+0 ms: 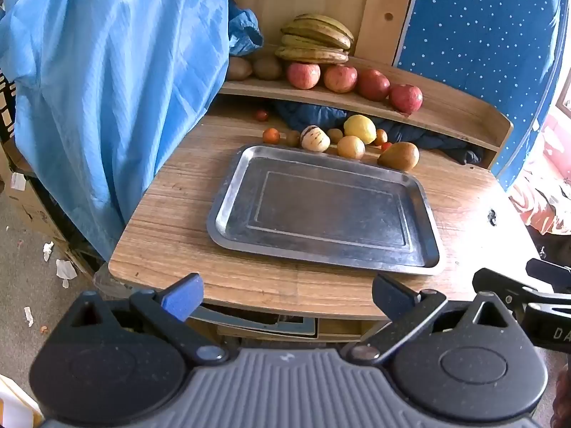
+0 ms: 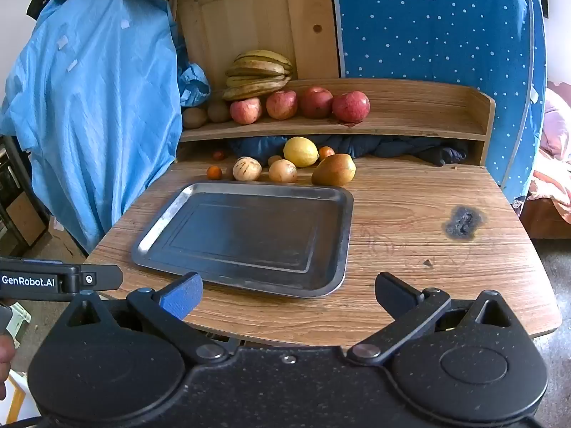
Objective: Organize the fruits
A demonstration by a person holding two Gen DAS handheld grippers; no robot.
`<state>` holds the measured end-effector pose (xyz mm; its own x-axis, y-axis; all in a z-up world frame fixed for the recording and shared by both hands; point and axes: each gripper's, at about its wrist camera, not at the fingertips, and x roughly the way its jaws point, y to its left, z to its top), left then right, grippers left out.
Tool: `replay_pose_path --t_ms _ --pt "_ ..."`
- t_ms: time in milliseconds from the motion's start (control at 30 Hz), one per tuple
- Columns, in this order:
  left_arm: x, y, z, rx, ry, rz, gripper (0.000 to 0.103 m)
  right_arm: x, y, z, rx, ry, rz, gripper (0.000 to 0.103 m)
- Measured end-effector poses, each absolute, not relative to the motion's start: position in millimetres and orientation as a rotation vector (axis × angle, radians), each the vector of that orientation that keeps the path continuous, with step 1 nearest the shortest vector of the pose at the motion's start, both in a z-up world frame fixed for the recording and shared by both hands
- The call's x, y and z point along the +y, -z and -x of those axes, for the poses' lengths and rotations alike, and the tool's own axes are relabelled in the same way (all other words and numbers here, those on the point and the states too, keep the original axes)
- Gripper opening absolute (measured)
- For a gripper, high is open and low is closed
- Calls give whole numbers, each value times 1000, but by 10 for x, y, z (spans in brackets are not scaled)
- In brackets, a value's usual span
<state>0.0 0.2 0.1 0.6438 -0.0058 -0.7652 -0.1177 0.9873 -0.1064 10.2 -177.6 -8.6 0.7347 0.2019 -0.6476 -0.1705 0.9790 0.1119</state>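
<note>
Both sets of fingers, left gripper (image 1: 287,297) and right gripper (image 2: 287,296), spread wide and empty over the surface's near edge. Loose fruits, pear (image 2: 334,170) among them, clustered just beyond the bare tray (image 2: 342,249). Best taken singly, squeezed gently.

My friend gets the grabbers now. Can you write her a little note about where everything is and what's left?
Left gripper: open, holding nothing, at the table's near edge.
Right gripper: open, holding nothing, same spot.
Metal tray: on the table, nothing on it.
Loose fruit behind the tray: lemon, pear, striped melon, some small round ones.
Shelf: four apples in a row, bananas behind them.
Done: nothing on the tray yet.
Left: probably moving the loose fruit onto the tray.
</note>
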Motion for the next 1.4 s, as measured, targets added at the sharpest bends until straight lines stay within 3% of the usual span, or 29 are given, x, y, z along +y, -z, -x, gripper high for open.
replay_pose_path --t_ms 1400 --pt "-2 -3 2 874 -66 149 102 -1806 138 -115 726 -205 -50 102"
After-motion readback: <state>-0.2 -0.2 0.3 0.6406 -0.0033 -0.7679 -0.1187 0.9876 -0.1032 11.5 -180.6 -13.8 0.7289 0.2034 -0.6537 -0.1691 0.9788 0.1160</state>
